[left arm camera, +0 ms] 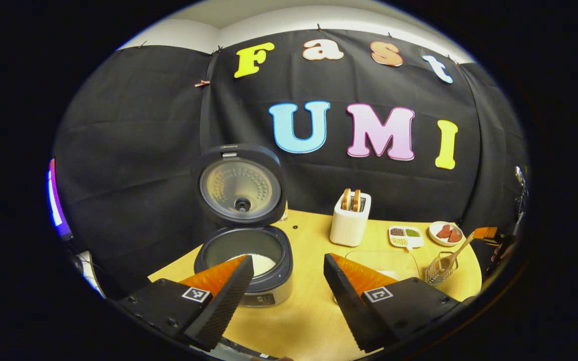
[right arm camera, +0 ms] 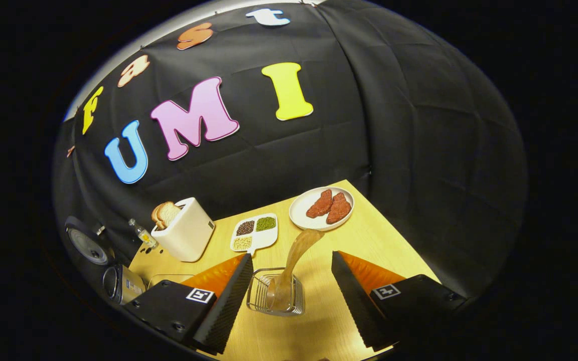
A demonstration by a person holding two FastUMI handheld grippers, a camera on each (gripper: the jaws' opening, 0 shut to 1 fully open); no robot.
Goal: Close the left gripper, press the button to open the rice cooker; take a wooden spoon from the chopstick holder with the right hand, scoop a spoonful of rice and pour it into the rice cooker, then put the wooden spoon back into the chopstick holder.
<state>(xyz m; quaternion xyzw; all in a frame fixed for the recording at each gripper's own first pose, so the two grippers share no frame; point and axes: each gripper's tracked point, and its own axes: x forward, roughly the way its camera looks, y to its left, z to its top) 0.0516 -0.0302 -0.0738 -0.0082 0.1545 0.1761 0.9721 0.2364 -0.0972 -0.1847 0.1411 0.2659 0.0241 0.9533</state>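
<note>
Wooden spoon [right arm camera: 294, 263] stands tilted in wire holder [right arm camera: 275, 296] w/ right gripper [right arm camera: 289, 291] fingers wide apart around it; rice cooker [left arm camera: 245, 260] lid up, white rice inside, left gripper [left arm camera: 286, 291] also spread

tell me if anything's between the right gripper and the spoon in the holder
Nothing visible. The right gripper is open, its fingers either side of the holder, and the spoon stands in it, leaning toward the plate. The gap ahead of the fingers is free.
</note>
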